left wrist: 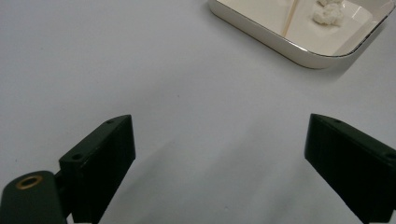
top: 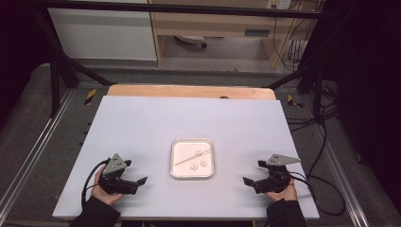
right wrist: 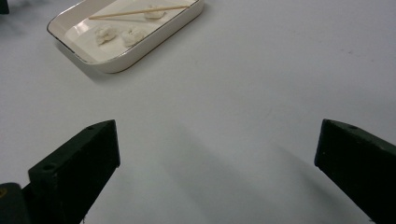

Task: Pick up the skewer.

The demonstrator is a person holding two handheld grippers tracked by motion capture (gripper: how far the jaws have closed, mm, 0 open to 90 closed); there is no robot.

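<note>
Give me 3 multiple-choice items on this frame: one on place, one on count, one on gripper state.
1. Where does the tray sit?
A. At the table's far left corner
B. Between the two grippers, near the middle of the table
C. On the floor

2. How many white lumps lie in the tray?
A. One
B. Three
C. Six

3. How do the left gripper and right gripper stand?
A. Both open, holding nothing
B. Both shut on the stick
C. Left shut, right open

Answers:
1. B, the high view shows the tray centred between the hands.
2. B, three lumps lie beside or under the thin stick.
3. A, in each gripper view the fingers are wide apart over bare table.
</note>
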